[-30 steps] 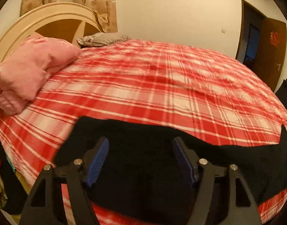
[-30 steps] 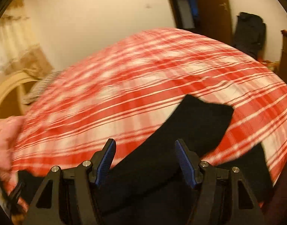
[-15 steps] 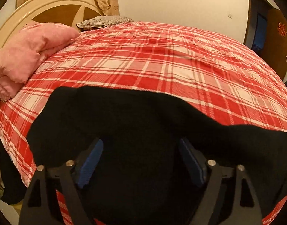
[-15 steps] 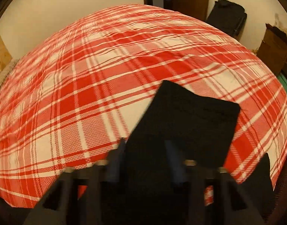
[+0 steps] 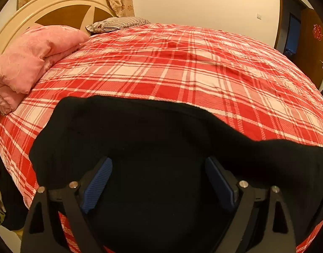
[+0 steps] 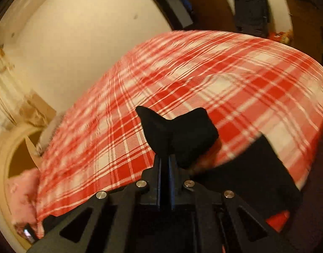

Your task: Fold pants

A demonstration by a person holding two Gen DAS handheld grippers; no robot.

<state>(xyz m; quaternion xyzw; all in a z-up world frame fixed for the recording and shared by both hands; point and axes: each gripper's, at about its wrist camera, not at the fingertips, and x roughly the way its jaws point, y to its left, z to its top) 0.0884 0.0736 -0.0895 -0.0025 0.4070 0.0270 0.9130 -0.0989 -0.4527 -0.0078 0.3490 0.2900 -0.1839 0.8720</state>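
Note:
Black pants (image 5: 140, 139) lie across the near part of a bed with a red plaid cover (image 5: 182, 67). My left gripper (image 5: 159, 179) is open, its blue pads (image 5: 98, 181) wide apart just over the waist end of the pants, holding nothing. My right gripper (image 6: 166, 158) is shut on a leg end of the pants (image 6: 182, 135), which sticks up bunched above the fingertips, lifted off the plaid cover (image 6: 224, 73). More black cloth (image 6: 262, 168) hangs at the right of it.
A pink folded quilt (image 5: 30, 63) and a striped pillow (image 5: 117, 23) lie by the headboard (image 5: 62, 14) at the far left. A wooden door (image 5: 313, 42) stands at the right. A dark bag (image 6: 252, 10) hangs beyond the bed.
My right gripper has closed on the leg end and lifted it, swinging toward the left. My left gripper has come down closer over the waist and stays open.

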